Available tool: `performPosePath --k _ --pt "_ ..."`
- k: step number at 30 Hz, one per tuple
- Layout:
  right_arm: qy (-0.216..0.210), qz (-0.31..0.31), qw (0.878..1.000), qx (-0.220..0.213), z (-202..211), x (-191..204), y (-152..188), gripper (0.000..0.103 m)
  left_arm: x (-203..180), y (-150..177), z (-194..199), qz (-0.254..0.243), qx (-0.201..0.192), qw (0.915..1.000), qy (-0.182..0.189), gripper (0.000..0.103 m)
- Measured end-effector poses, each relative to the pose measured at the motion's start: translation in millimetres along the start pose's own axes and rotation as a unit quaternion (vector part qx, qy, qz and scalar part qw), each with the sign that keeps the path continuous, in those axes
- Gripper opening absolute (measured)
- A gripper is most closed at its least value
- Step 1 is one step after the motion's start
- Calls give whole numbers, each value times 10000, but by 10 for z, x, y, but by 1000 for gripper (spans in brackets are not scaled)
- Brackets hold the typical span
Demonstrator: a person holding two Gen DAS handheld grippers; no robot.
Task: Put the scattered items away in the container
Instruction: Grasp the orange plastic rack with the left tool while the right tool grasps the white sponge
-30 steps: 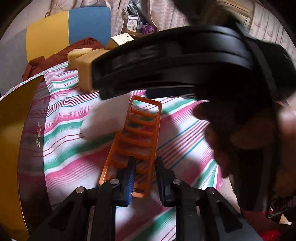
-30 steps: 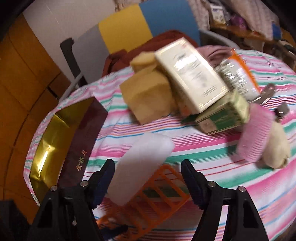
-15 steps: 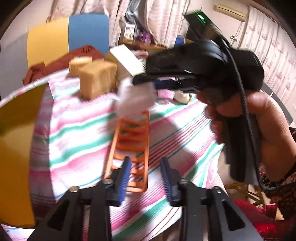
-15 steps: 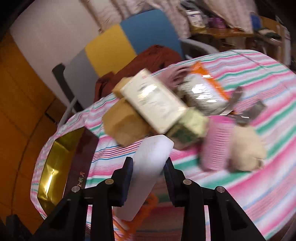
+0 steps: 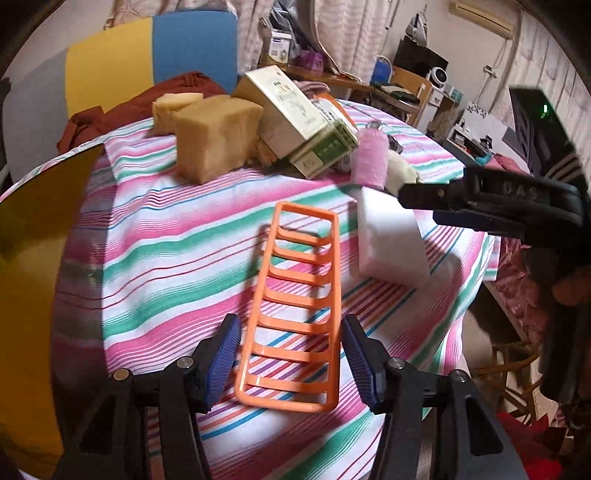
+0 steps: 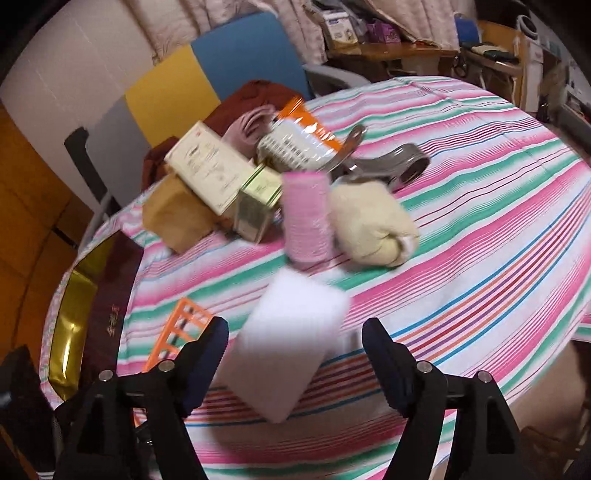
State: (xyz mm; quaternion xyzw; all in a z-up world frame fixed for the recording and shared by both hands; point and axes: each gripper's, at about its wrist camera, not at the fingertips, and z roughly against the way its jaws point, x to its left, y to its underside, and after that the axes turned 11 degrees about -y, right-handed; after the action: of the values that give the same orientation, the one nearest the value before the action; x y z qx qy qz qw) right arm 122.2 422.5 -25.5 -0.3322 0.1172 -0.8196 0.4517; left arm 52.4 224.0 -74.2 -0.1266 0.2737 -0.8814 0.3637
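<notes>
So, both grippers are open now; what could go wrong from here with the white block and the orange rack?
The white block lies between the open right gripper fingers near the table edge; a clumsy regrasp might push it off.

The orange rack is flat and thin; the open left gripper may slide over it or catch the striped cloth instead.

pale curtains (image 5: 354, 33), cluttered wooden desk (image 5: 402, 88), yellow-and-blue chair back (image 6: 207, 74)

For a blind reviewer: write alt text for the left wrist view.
The left hand-held gripper, open, straddles the near end of an orange slatted rack on a striped tablecloth. To the right, the right hand-held gripper reaches in above a white block; sponges and boxes are piled behind.
</notes>
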Motion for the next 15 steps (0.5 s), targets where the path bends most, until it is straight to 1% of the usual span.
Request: performPosePath --k 3,5,7,8,9,10,11,13,15 --pt "2 -61 9999 122 -156 59 54 76 -40 63 55 -114 -87 9997 -208 51" --pt "201 14 9997 120 -208 88 89 76 -56 88 86 -186 -112 9994 -270 51" --pt "419 238 9988 52 -246 153 113 73 -54 107 112 -200 -123 9993 -300 51" --pt "563 367 9977 49 -272 184 121 67 -40 104 122 -172 -133 9993 -304 51" --pt "638 445 9970 40 -286 193 130 65 -18 109 136 -125 -142 9994 -300 51" --pt "621 471 9970 7 -284 179 135 64 3 101 141 -87 -145 9994 -287 51" --pt "627 486 9969 -6 -272 175 141 61 27 97 152 -39 -153 9995 -275 51" --pt "642 471 9968 -65 -217 164 143 53 67 92 175 45 -169 9995 -280 51" --pt "596 399 9974 -98 -173 114 112 40 112 87 222 155 -202 9994 -230 51"
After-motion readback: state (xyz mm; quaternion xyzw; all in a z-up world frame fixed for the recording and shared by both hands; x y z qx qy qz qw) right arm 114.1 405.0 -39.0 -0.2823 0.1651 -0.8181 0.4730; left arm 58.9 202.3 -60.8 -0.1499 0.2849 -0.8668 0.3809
